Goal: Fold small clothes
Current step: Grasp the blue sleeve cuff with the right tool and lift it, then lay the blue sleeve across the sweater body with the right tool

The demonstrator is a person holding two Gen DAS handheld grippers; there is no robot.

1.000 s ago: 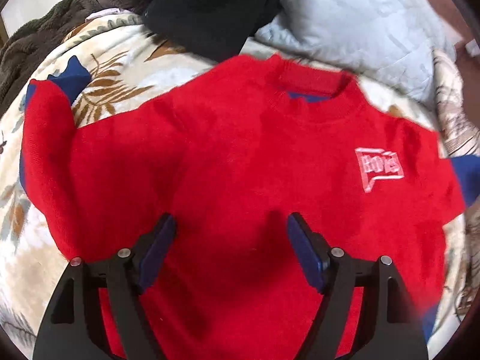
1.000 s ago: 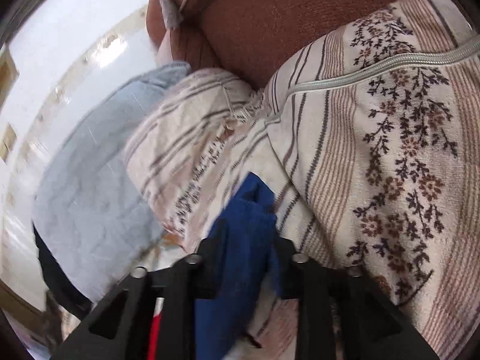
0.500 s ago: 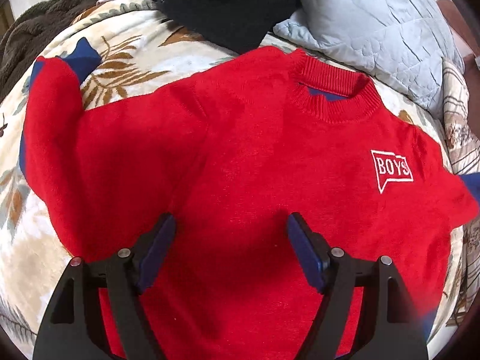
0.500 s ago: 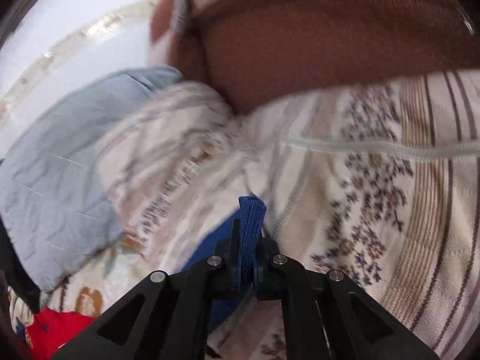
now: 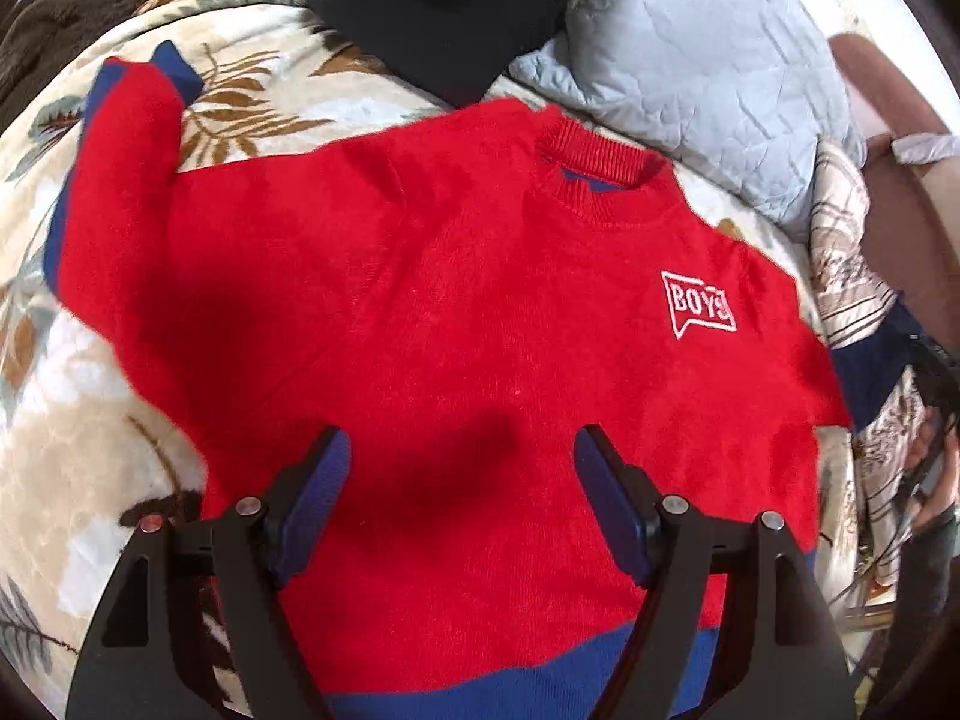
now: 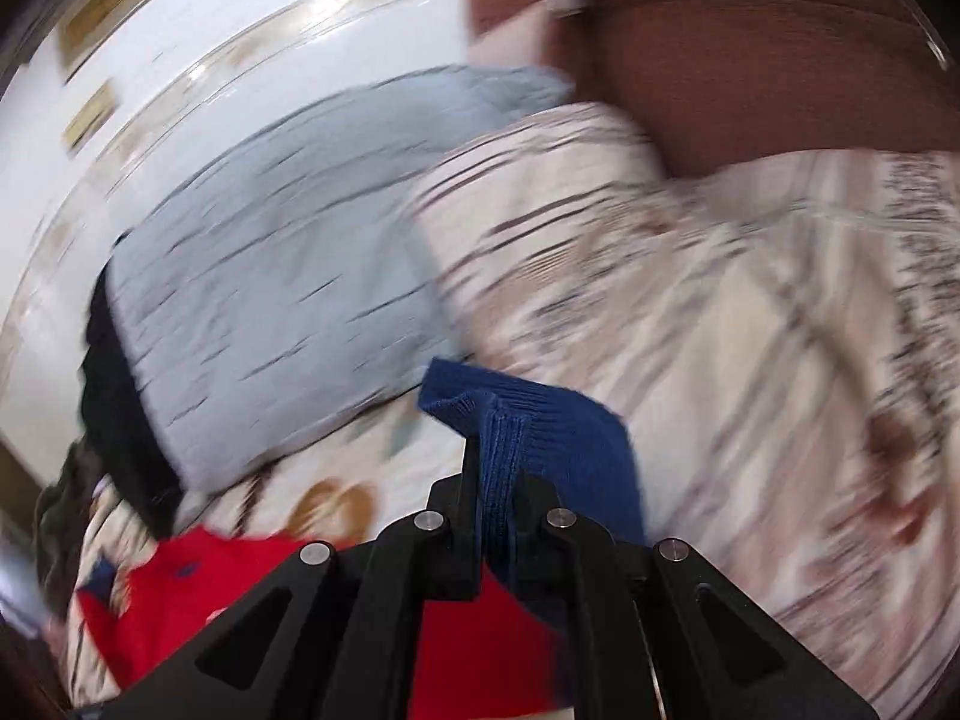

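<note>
A small red sweater (image 5: 456, 300) with blue cuffs, a blue hem and a white "BOYS" patch lies face up on a leaf-print blanket (image 5: 72, 432). My left gripper (image 5: 462, 474) is open and hovers over the sweater's lower middle, holding nothing. My right gripper (image 6: 495, 480) is shut on the sweater's blue right cuff (image 6: 540, 420) and holds it lifted; the red sleeve (image 6: 180, 588) trails below. That cuff and gripper show at the right edge of the left wrist view (image 5: 870, 360).
A pale blue quilted pillow (image 5: 690, 72) and a black garment (image 5: 450, 12) lie behind the collar. A striped floral cushion (image 6: 750, 330) and a brown cushion (image 6: 780, 60) stand to the right. A dark throw (image 5: 72, 6) lies at the far left.
My right gripper closed on the blue cuff and has swung left with it, lifting the sleeve. The left gripper stayed open over the sweater and drifted slightly.
</note>
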